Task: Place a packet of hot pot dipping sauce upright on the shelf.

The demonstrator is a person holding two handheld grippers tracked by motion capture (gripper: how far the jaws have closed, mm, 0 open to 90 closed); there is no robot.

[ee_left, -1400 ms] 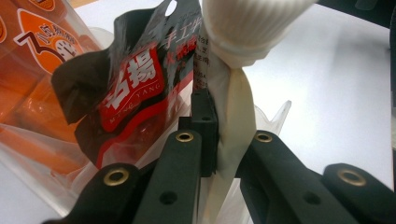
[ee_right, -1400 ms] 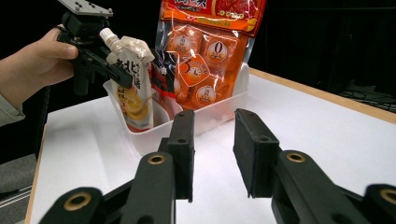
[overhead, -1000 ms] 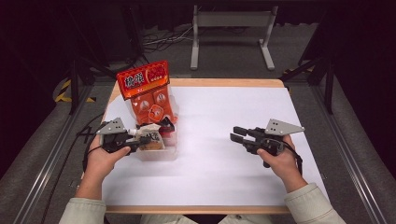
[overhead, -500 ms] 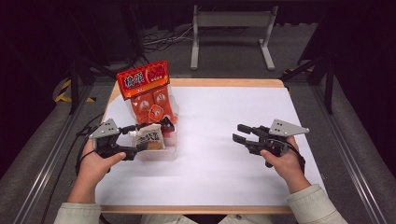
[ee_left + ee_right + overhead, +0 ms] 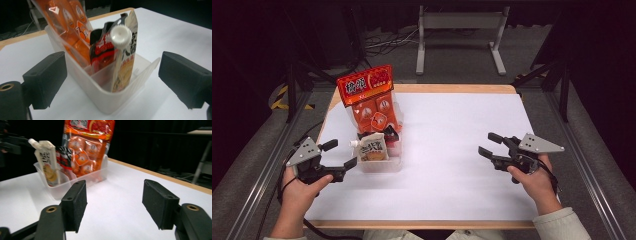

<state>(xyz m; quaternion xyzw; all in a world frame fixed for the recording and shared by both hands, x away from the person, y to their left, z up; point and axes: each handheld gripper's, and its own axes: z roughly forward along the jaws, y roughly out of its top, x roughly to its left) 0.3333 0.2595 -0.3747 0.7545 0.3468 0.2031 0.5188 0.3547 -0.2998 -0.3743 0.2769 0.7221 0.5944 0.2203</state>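
One clear plastic bin (image 5: 381, 162) stands on the white counter (image 5: 452, 150) at about 9 o'clock from the counter's middle, and three packets stand upright in it. Nearest the person is one pale spouted pouch (image 5: 372, 149) with a white ribbed screw cap (image 5: 121, 35); in the left tool's view it sits in the bin's near end, against a low inner divider. Just behind it stands one small black-and-red packet (image 5: 103, 53), touching the pouch. At the bin's 12 o'clock end rises one tall orange bag (image 5: 373, 102) with a red printed header, by far the tallest of the three, holding several small orange sachets whose number cannot be told. Two tools are in play. The left tool (image 5: 338, 156) is held at 9 o'clock of the bin, just beside its near corner, jaws spread wide and holding nothing; in its own view the two black pads frame the bin's near end without touching it. The right tool (image 5: 490, 144) hangs at 3 o'clock, well apart from the bin over bare counter, jaws likewise spread and empty. One metal stand (image 5: 459, 35) sits on the floor beyond the counter at 12 o'clock.
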